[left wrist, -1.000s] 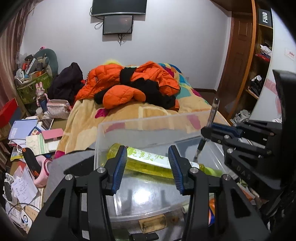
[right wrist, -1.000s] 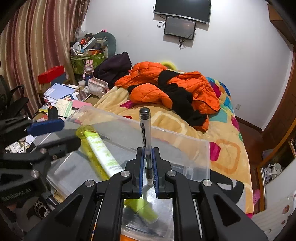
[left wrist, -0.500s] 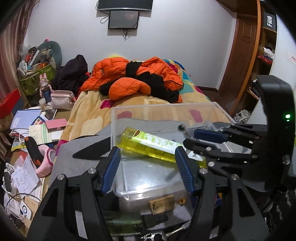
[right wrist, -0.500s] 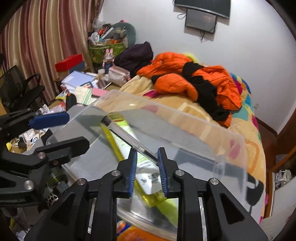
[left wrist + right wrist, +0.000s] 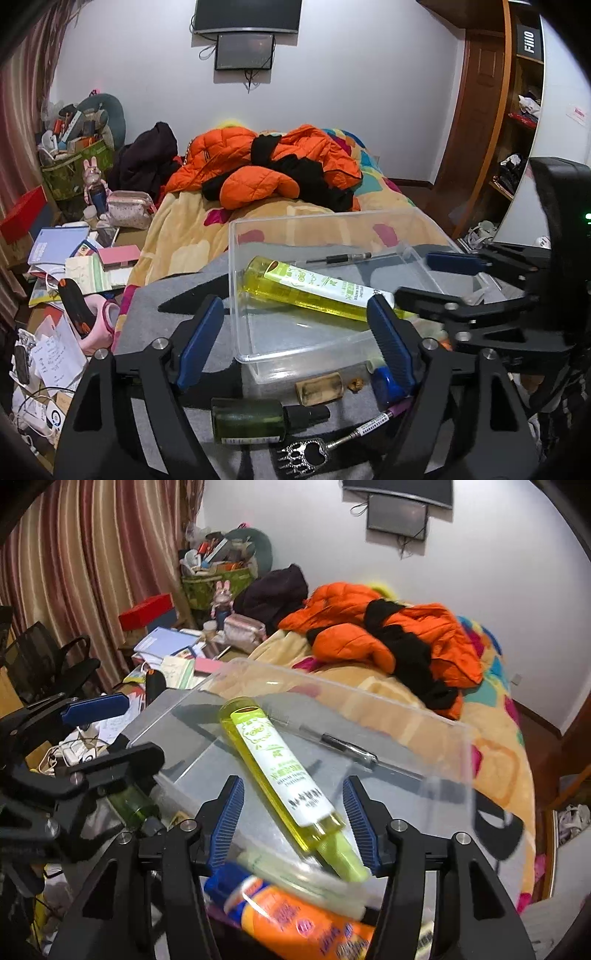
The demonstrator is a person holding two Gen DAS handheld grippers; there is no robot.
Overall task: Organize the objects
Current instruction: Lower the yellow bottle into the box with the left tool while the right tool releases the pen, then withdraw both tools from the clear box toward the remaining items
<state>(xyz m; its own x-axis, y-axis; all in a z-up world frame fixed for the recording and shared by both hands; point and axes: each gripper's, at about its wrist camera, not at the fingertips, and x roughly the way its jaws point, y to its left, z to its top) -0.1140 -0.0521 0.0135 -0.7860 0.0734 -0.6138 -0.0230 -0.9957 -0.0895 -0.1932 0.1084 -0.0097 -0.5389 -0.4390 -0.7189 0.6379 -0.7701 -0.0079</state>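
A clear plastic bin (image 5: 236,280) stands on the grey table; it also shows in the right wrist view (image 5: 463,760). Inside it lie a yellow bottle with a white label (image 5: 314,288) (image 5: 280,771) and a black pen (image 5: 347,257) (image 5: 343,746) along the far wall. My left gripper (image 5: 295,339) is open and empty at the bin's near side. My right gripper (image 5: 293,819) is open and empty, above the bottle's cap end; it shows at the right in the left wrist view (image 5: 439,277).
On the table before the bin lie a dark green bottle (image 5: 255,421), a brown stub (image 5: 319,387), a blue cap (image 5: 384,382) and a paw-shaped metal tool (image 5: 306,452). An orange tube (image 5: 295,915) lies under my right gripper. A bed with orange jackets (image 5: 266,170) is behind.
My right gripper opened and let the pen go; the pen now lies in the bin. Both grippers have drawn back from the bin and the left has opened wider.
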